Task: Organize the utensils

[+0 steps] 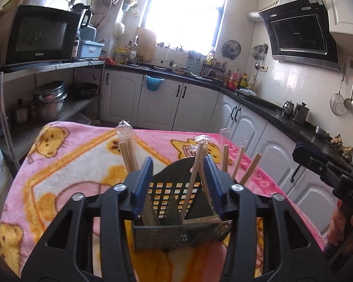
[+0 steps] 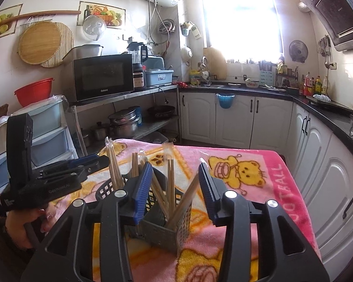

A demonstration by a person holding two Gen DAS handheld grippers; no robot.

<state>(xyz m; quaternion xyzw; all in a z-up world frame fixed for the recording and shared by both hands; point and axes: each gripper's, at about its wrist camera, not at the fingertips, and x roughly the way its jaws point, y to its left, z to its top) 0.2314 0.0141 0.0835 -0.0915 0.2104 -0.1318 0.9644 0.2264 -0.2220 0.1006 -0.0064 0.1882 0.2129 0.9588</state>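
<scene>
Chopsticks [image 2: 170, 183] already stand in the holder [image 1: 176, 202] mid-tabletop [image 2: 258, 164]. Left gripper [image 1: 178, 183] and right gripper [image 2: 174, 188] both gape empty above it. Looks like finishing; next maybe straighten leaning pairs.

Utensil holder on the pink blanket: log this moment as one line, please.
stage: chopsticks standing in utensil holder | left gripper: open, empty | right gripper: open, empty | surface: pink blanket

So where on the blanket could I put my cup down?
The blanket lies bare right of the basket, up to the bear picture. Its far left side is bare too. The middle is crowded: chopsticks fan from the basket.
</scene>
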